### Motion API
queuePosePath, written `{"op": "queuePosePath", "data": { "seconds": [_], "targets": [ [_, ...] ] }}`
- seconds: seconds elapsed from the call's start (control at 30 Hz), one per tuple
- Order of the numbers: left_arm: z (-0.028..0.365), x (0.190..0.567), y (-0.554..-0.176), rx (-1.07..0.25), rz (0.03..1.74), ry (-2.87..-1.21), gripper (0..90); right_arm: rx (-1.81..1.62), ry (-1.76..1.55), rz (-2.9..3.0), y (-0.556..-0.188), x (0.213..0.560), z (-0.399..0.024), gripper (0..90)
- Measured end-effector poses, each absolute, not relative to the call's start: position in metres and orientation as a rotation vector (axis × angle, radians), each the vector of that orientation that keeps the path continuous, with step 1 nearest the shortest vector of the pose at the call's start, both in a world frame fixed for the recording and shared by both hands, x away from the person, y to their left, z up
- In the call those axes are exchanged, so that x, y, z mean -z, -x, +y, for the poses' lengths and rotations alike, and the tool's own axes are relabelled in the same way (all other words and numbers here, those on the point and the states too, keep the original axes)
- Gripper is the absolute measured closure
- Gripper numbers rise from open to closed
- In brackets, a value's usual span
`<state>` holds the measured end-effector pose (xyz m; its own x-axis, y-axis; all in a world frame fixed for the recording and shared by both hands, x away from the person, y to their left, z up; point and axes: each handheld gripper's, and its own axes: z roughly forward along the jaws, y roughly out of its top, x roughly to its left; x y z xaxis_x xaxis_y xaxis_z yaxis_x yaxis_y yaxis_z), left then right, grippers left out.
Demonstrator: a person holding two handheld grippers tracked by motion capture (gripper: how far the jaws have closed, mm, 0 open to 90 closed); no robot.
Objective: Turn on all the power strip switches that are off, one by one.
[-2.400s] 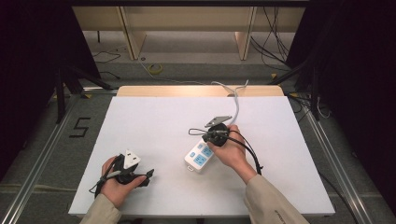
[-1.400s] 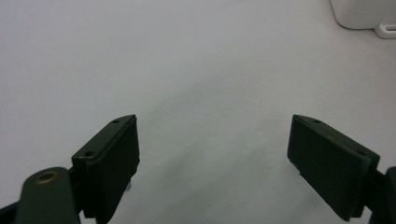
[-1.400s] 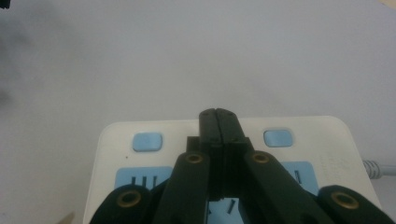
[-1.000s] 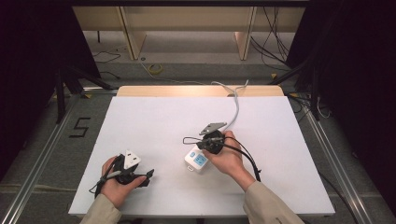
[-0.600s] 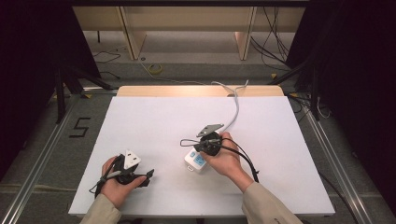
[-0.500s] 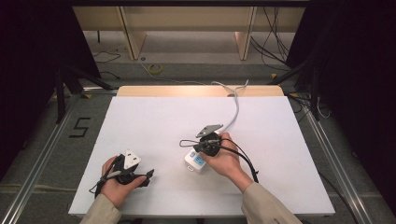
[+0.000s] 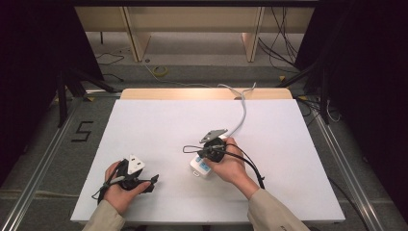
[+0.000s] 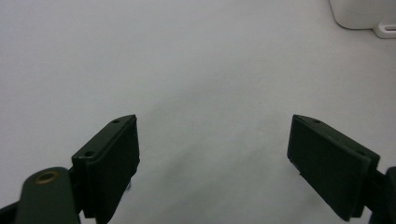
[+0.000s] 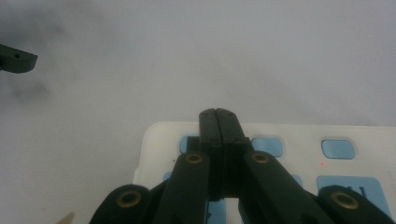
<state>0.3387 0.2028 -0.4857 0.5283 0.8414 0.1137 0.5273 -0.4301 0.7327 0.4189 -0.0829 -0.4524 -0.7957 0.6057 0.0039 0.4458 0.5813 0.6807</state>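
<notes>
white table top (image 7: 159, 130), plain and unpatterned, with a pale wood strip along its far edge. power strip (image 9: 299, 154) white, with light blue buttons and blue panels on its face; its cord (image 7: 243, 113) white. right gripper (image 9: 219, 116) black jaws, brass-coloured rivets, grey plate on top. left gripper (image 8: 212, 154) dull black jaws, one brass rivet, grey-white plate. sleeves (image 7: 274, 211) beige. floor grey, with a black "5" marked on it.

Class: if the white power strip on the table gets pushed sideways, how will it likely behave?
The power strip looks like a flat, rigid plastic box, so it would probably slide, not roll or tip. Its white cord trails off the table's far edge and may tug or swing it. The smooth table suggests easy sliding.
</notes>
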Motion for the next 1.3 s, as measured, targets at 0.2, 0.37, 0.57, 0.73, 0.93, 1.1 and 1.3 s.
{"op": "queuePosePath", "data": {
  "seconds": [0.2, 0.37, 0.57, 0.73, 0.93, 1.1, 1.3],
  "targets": [
    [0.2029, 0.4859, -0.3388, -0.628, 1.107, -2.123, 16.7, -1.010, -0.869, 2.592, -0.4186, 0.4537, -0.0811, 90.0],
    [0.2026, 0.4859, -0.3388, -0.625, 1.107, -2.125, 16.7, -1.007, -0.871, 2.594, -0.4185, 0.4542, -0.0786, 90.0],
    [0.2027, 0.4860, -0.3388, -0.624, 1.107, -2.124, 16.7, -0.993, -0.854, 2.606, -0.4196, 0.4564, -0.0743, 90.0],
    [0.2024, 0.4860, -0.3388, -0.624, 1.107, -2.125, 16.7, -0.991, -0.854, 2.613, -0.4199, 0.4561, -0.0737, 90.0],
    [0.2014, 0.4862, -0.3387, -0.623, 1.108, -2.125, 16.7, -0.982, -0.853, 2.617, -0.4204, 0.4572, -0.0736, 90.0],
    [0.2012, 0.4863, -0.3387, -0.625, 1.108, -2.127, 16.7, -0.981, -0.862, 2.622, -0.4208, 0.4580, -0.0739, 90.0],
    [0.2010, 0.4863, -0.3386, -0.626, 1.106, -2.131, 16.7, -0.977, -0.873, 2.626, -0.4210, 0.4582, -0.0736, 90.0]
  ]
}}
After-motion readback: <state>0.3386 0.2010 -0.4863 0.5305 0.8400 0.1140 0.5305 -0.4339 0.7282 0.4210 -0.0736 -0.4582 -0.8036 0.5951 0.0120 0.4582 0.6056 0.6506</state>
